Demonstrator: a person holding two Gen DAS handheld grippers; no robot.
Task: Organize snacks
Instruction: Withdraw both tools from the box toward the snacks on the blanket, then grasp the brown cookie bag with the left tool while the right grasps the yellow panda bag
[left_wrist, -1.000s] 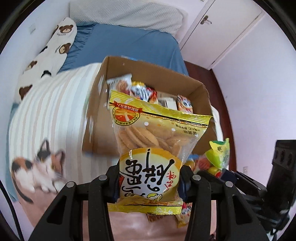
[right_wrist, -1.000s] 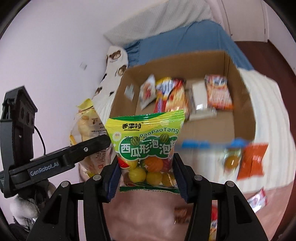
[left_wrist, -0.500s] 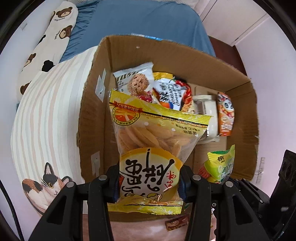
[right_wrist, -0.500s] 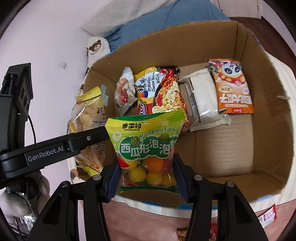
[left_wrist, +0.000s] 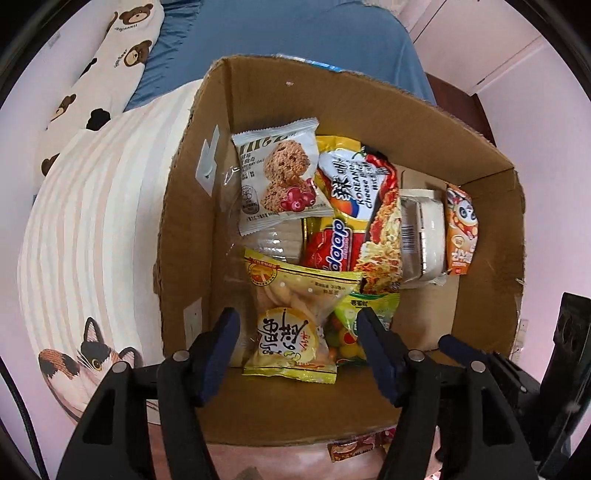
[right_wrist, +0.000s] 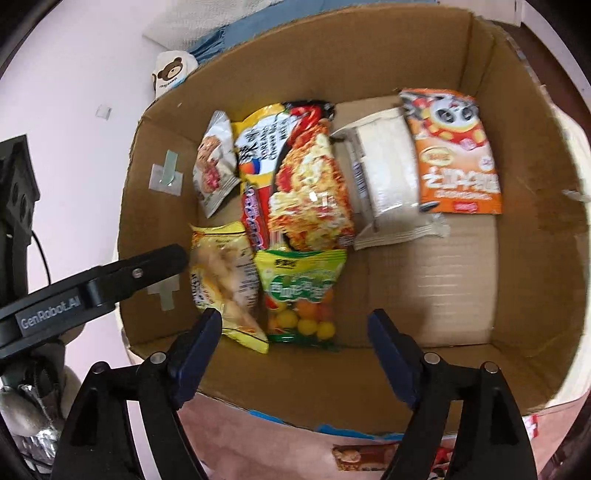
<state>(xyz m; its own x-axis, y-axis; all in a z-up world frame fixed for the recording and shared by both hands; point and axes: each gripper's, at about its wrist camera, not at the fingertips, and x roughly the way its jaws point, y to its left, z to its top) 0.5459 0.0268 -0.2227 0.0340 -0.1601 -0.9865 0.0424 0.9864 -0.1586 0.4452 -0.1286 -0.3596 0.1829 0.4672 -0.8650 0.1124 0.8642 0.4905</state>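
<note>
A cardboard box (left_wrist: 192, 206) (right_wrist: 535, 258) stands on the bed with several snack packs inside. The yellow biscuit bag (left_wrist: 291, 325) (right_wrist: 221, 280) lies on the box floor at the near left. Beside it lies the green candy bag (left_wrist: 364, 321) (right_wrist: 301, 295). My left gripper (left_wrist: 295, 325) hangs above the biscuit bag, jaws opening, pads clear of the bag. My right gripper (right_wrist: 293, 326) hangs above the candy bag, jaws opening wide, nothing pressed between them. The left gripper's finger (right_wrist: 147, 269) shows in the right wrist view.
Further back in the box lie an oat cookie pack (left_wrist: 280, 177), a noodle pack (left_wrist: 369, 206) (right_wrist: 306, 177), a white pack (left_wrist: 421, 232) (right_wrist: 384, 173) and an orange panda pack (left_wrist: 460, 229) (right_wrist: 454, 155). A striped cat blanket (left_wrist: 85, 229) and a bear pillow (left_wrist: 107, 62) lie left of the box. Loose snacks (right_wrist: 365, 456) lie before it.
Both grippers came down over the box and opened. The biscuit bag and the candy bag dropped out of them onto the box floor.
</note>
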